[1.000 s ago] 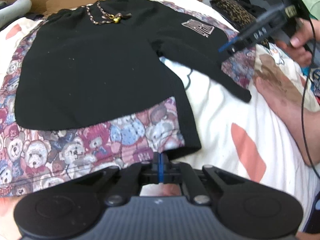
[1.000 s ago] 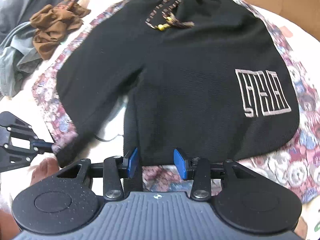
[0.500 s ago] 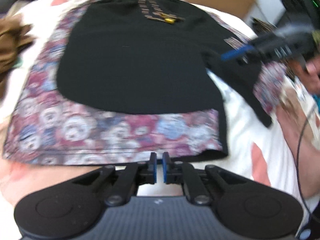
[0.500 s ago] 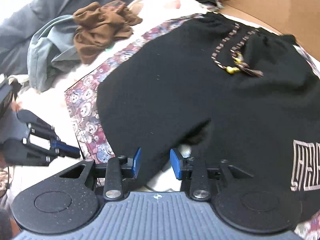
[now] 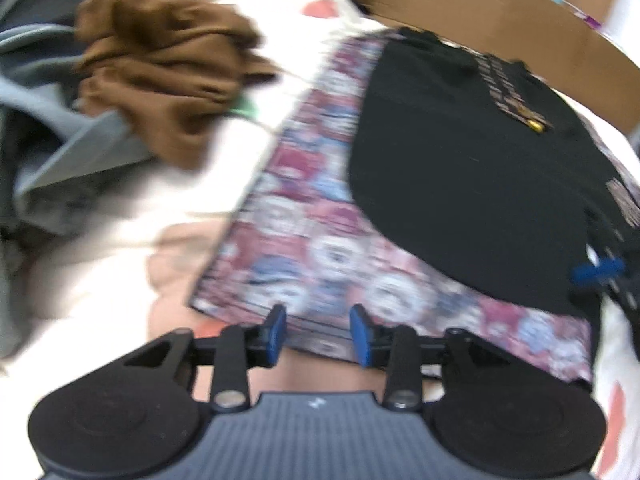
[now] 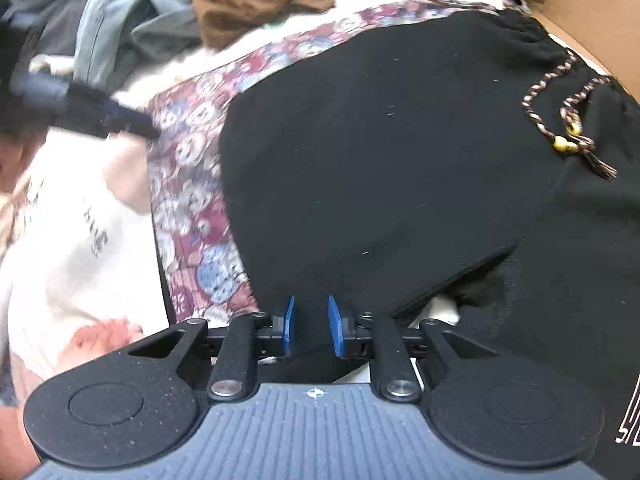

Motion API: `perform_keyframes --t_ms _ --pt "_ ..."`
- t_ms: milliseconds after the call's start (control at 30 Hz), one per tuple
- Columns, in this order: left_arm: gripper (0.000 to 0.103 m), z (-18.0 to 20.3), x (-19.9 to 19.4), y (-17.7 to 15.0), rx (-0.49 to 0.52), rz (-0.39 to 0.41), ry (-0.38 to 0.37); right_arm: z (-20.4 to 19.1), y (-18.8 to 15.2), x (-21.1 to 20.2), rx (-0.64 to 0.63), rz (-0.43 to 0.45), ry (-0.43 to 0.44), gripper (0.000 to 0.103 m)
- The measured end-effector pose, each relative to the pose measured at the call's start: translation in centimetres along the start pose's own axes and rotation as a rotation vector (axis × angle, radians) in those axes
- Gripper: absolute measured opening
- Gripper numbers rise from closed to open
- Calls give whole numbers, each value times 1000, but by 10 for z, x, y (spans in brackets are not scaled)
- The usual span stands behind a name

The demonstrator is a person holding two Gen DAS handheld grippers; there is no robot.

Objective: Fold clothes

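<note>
left gripper [image 5: 317, 334] jaws wide, empty | right gripper [image 6: 311, 326] narrow, astride shorts [image 6: 400, 160] hem (unclamped)

Motion blur smears the bear-print cloth [image 5: 320, 248] pattern throughout.

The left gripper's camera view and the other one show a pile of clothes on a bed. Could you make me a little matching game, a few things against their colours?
Things:
1. shorts
2. crumpled garment
3. bead on the drawstring
4. gripper pads

Colours:
A. blue
B. brown
C. black
D. yellow

Pairs: 1-C, 2-B, 3-D, 4-A
</note>
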State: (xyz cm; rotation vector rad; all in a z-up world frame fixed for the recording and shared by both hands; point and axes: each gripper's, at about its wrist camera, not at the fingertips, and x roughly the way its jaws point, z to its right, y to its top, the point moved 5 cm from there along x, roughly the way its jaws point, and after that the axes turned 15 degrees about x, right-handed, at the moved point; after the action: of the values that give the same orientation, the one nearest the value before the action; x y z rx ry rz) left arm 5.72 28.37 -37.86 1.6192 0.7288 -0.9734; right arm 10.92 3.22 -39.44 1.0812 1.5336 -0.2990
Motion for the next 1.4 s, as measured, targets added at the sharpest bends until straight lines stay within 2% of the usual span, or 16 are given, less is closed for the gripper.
perform_keyframes --t_ms 100,233,467,533,667,767,833,867,900,967,1000,1167,1333,1400 --pt "58 -17 4 2 -25 -2 48 -5 -7 3 10 -13 11 24" --pt "59 -31 13 2 -65 -14 44 -13 -19 5 19 -34 27 19" --pt "59 -44 22 -2 -94 -9 53 -17 -24 4 65 -50 39 19" --pt "59 -47 23 -4 -101 -3 49 -19 -28 5 92 -85 70 7" --pt "58 -49 26 -6 -97 20 41 -22 -36 5 81 -83 60 10" --pt "54 -49 24 -6 -77 44 36 -15 -32 6 136 -104 74 10" --pt "48 -50 24 -6 -68 56 29 -16 -34 5 136 -108 75 10" --pt "42 -51 25 -7 -68 59 27 -16 -35 5 136 -110 76 10" --pt "29 -52 25 -8 -67 61 25 -18 -36 5 136 -112 78 10" --pt "13 -55 23 -9 -67 61 23 -20 -35 4 135 -114 82 10" --pt "10 -56 22 -10 -67 61 22 -20 -35 4 138 -114 85 10" --pt "8 -61 16 -12 -60 54 26 -19 -28 -3 161 -83 95 9" --pt "7 -68 15 -13 -95 48 9 -12 -6 -15 171 3 91 9" --pt "7 -70 16 -14 -112 49 -1 -6 -3 -12 179 2 80 8"
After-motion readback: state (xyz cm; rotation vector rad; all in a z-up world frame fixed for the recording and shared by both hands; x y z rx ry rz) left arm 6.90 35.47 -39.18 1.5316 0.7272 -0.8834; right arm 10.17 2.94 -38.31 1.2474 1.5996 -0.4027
